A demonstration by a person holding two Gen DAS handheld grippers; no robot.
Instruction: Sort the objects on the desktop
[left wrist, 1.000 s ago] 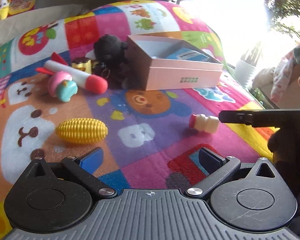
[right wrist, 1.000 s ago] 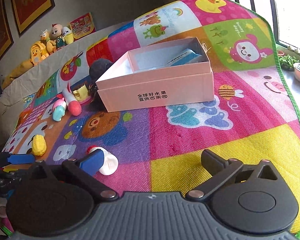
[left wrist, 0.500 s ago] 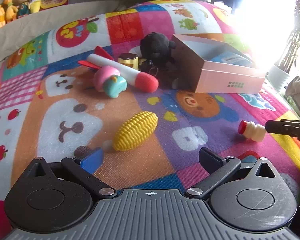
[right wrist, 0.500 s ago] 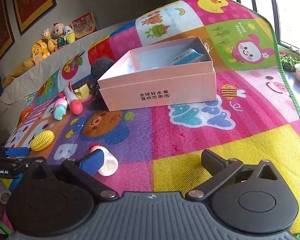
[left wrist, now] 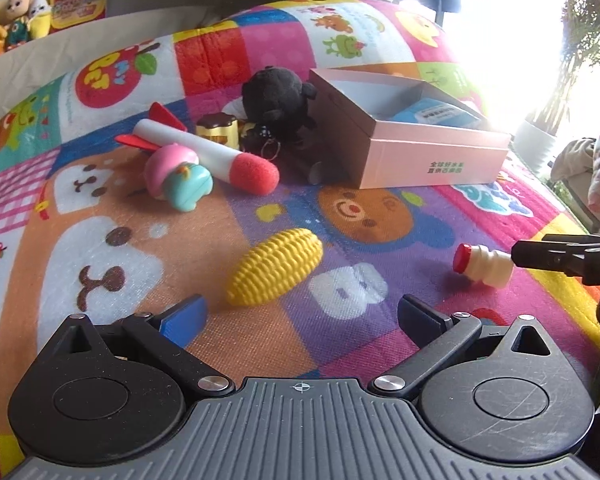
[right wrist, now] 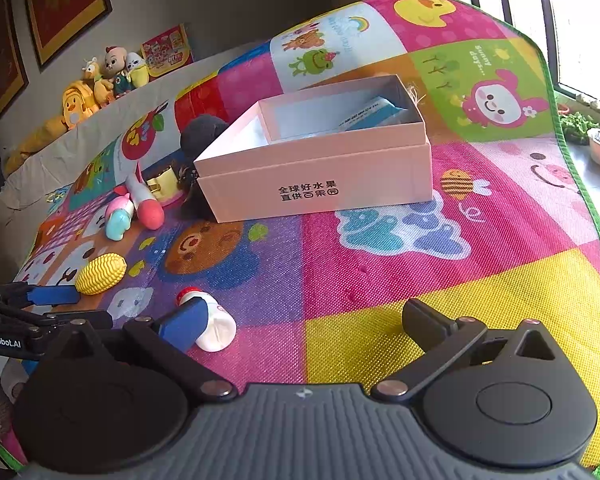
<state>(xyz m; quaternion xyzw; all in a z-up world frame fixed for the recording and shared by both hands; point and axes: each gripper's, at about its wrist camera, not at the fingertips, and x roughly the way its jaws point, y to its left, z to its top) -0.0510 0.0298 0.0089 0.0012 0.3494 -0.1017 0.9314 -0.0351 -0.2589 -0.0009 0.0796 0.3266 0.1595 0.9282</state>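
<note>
A yellow toy corn [left wrist: 276, 266] lies on the colourful mat, just ahead of my open, empty left gripper [left wrist: 300, 320]; it also shows in the right wrist view [right wrist: 100, 279]. A small white bottle with a red cap [left wrist: 482, 265] lies to the right, by the left fingertip of my open, empty right gripper [right wrist: 304, 320]; it shows there too [right wrist: 214, 328]. An open pink box [right wrist: 316, 160] holding a blue packet [left wrist: 436, 114] stands further back.
Left of the box lie a black plush [left wrist: 278, 98], a gold-wrapped item [left wrist: 218, 130], a white rocket with a red tip [left wrist: 208, 150] and a pink-and-teal toy [left wrist: 178, 178]. Plush toys [right wrist: 100, 76] line the back ledge. The mat edge [right wrist: 580, 168] drops off at the right.
My left gripper has swung left and closer to the corn, which now lies nearer between its fingers. The right gripper has barely moved.
</note>
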